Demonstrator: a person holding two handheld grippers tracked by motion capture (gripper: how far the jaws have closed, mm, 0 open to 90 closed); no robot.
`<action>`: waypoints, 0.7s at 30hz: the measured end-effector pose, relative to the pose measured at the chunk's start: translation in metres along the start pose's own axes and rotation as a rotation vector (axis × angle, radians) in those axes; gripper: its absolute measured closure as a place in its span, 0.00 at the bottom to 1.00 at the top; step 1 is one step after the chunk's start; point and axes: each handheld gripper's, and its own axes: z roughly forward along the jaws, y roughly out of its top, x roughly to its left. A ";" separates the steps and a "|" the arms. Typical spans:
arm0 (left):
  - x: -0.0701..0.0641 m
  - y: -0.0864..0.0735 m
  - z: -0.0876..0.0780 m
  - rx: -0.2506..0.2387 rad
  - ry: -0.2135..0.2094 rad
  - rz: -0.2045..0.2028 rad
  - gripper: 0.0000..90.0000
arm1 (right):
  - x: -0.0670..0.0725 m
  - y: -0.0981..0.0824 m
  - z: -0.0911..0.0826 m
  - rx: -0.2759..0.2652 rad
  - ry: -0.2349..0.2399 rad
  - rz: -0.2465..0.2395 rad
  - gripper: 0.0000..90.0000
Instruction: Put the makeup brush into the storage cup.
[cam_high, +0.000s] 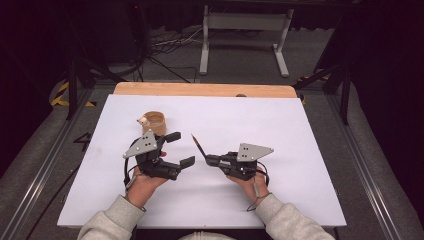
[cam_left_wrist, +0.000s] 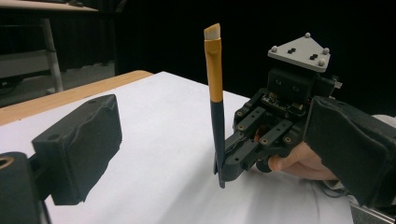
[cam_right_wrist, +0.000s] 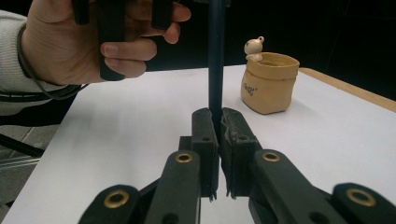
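My right gripper (cam_high: 209, 160) is shut on the dark handle of a paintbrush (cam_high: 196, 144), low near the handle's end. In the left gripper view the paintbrush (cam_left_wrist: 215, 79) stands upright, with an orange ferrule and pale bristles on top, held in the right gripper (cam_left_wrist: 224, 165). The right gripper view shows the jaws closed on the handle (cam_right_wrist: 216, 56) at the right gripper (cam_right_wrist: 218, 122). My left gripper (cam_high: 180, 149) is open and holds nothing; its two pads (cam_left_wrist: 79, 149) face the brush from the left, apart from it.
A tan bag-shaped pot (cam_high: 152, 122) with a small bear figure (cam_right_wrist: 254, 46) on its rim stands behind the left gripper. A white board (cam_high: 300, 150) covers the wooden table (cam_high: 205, 90). Cables and a desk frame (cam_high: 245, 30) lie on the floor beyond.
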 end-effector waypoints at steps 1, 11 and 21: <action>0.000 0.000 0.002 -0.002 -0.004 -0.003 0.07 | 0.000 0.000 0.000 0.000 -0.001 -0.001 0.94; -0.004 -0.001 0.012 0.025 -0.010 0.002 0.27 | 0.002 0.000 0.001 0.007 -0.002 -0.009 0.94; -0.004 -0.002 0.012 0.029 0.000 -0.002 0.68 | 0.003 0.000 0.002 0.010 0.001 -0.015 0.94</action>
